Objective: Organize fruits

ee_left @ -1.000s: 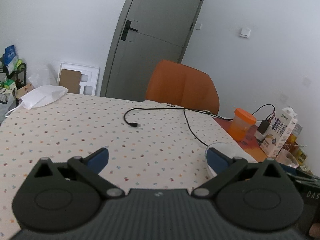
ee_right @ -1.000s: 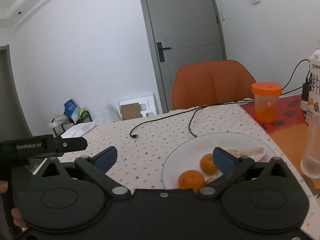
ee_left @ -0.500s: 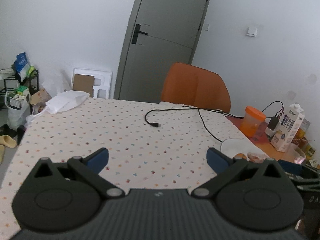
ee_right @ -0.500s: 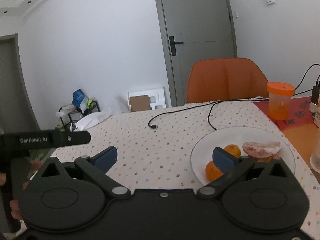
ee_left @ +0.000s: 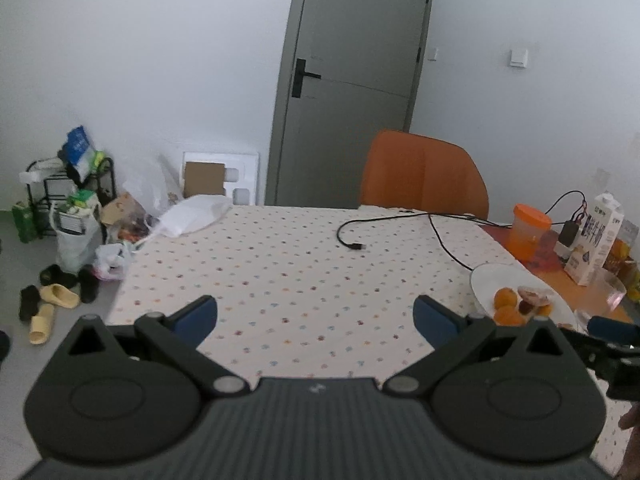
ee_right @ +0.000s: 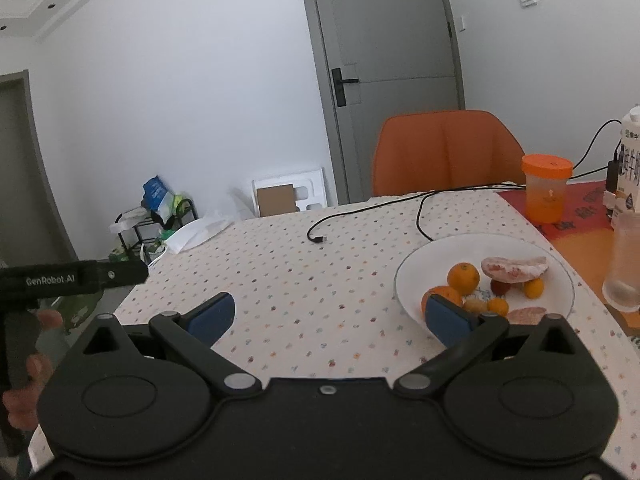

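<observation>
Left gripper (ee_left: 315, 316): jaws spread wide, nothing between them, held above the spotted tablecloth (ee_left: 288, 272).
Right gripper (ee_right: 329, 314): jaws likewise wide apart and empty, its right fingertip (ee_right: 444, 317) overlapping the near rim of the plate in view.
White plate (ee_right: 432, 264): at the table's right side, holding all the fruit.
Oranges (ee_right: 463, 278): two larger ones on the plate's left half, smaller ones beside them.
Peeled pomelo segment (ee_right: 514, 269): resting on top of small fruit.
Dark red fruit (ee_right: 500, 287): beneath the segment, possibly a plum.
Black cable (ee_right: 420, 216): lying on the cloth behind the plate.
Orange-lidded jar (ee_right: 546, 188): behind the plate, apart from it.
</observation>
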Available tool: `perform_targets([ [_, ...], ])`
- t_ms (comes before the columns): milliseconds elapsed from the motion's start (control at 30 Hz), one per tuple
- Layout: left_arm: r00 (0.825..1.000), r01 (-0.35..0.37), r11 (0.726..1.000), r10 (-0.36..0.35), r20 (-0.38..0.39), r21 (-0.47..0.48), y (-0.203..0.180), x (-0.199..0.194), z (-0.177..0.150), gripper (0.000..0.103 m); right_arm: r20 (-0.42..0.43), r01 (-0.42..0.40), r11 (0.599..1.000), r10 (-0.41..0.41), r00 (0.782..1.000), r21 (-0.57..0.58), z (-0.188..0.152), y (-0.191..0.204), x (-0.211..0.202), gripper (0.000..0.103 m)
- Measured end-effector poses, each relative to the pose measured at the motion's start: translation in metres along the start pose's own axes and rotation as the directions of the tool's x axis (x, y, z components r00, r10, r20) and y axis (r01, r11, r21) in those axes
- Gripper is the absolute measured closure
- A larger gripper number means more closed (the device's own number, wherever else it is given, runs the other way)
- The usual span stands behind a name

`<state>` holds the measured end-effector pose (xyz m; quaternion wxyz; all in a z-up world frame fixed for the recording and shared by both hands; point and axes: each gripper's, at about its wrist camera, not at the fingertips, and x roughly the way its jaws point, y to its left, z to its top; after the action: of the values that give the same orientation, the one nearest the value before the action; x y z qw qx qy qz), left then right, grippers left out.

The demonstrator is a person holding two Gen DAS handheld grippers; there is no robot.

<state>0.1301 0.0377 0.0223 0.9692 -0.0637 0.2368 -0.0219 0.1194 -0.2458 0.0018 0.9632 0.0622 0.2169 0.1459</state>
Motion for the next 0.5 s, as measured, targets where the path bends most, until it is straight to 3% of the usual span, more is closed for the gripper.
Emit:
perform_targets([
  [500,0.999,0.015,0.999,-0.016,0.039,0.030,0.009,-0.058,-0.006,0.000,-0.023,-0.024,0.999,0.023,0.999,-0.047,-0.006,0.031,-0.038,0.000],
])
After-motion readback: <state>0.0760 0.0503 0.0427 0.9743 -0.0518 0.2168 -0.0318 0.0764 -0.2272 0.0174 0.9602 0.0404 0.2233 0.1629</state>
